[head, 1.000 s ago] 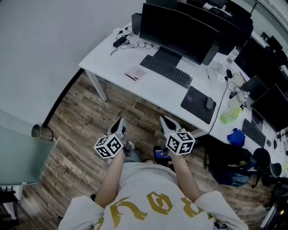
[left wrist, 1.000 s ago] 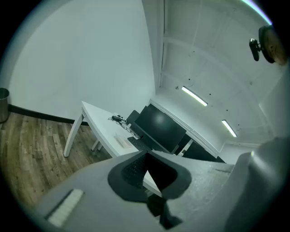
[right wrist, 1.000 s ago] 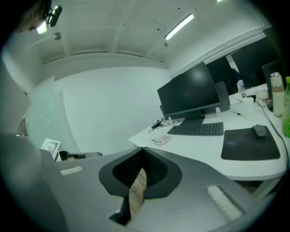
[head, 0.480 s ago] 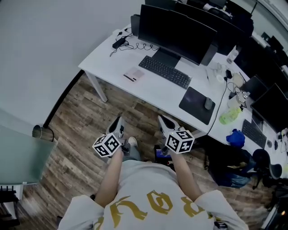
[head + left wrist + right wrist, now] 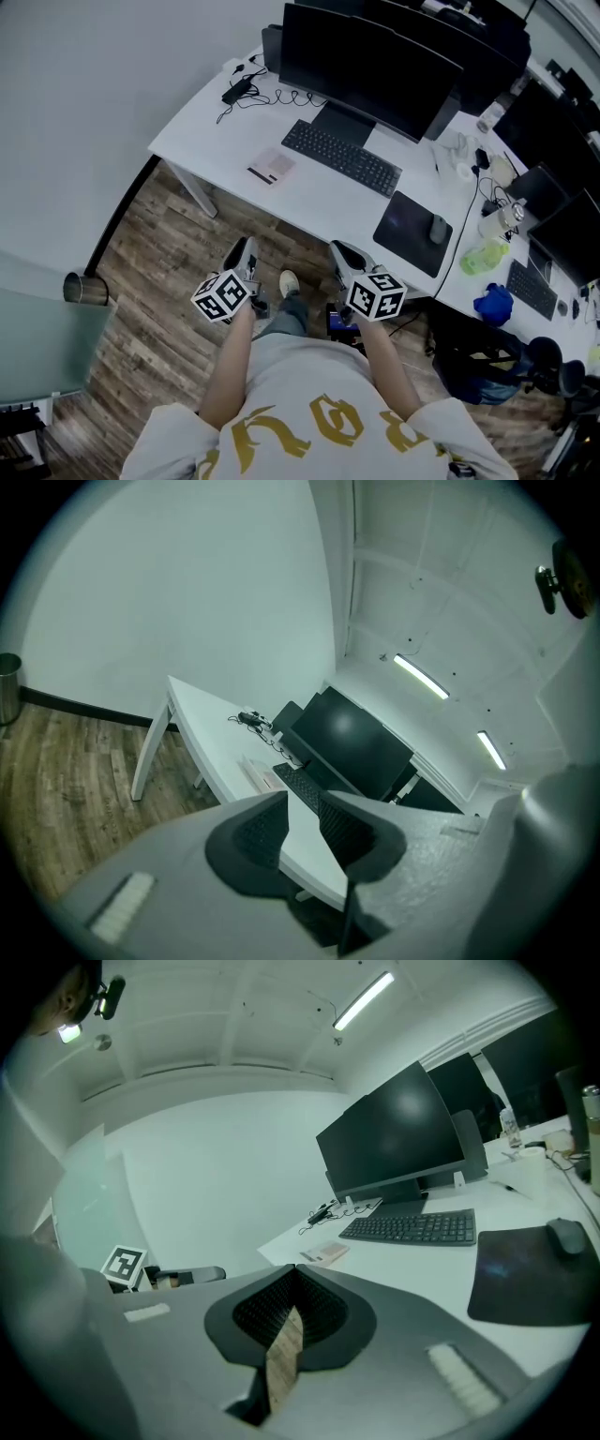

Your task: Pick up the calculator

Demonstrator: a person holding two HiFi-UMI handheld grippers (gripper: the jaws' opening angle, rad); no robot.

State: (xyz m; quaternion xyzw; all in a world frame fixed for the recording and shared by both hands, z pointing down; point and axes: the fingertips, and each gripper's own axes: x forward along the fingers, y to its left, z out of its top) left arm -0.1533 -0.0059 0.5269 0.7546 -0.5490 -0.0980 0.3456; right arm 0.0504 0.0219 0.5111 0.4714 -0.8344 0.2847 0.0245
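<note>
Our left gripper (image 5: 244,253) is parted, right gripper (image 5: 347,255) closed, both empty. The calculator (image 5: 271,168) lies by the desk's (image 5: 323,204) front edge.

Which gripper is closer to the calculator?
Left. The left gripper is over the floor, almost straight in front of the calculator; the right gripper is farther off to its right.

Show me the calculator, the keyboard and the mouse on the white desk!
small flat pale calculator (image 5: 272,167), head view, middle of its top face.
long black keyboard (image 5: 342,157), head view, centre of its rows of keys.
dark computer mouse (image 5: 438,228), head view, its rounded back.
</note>
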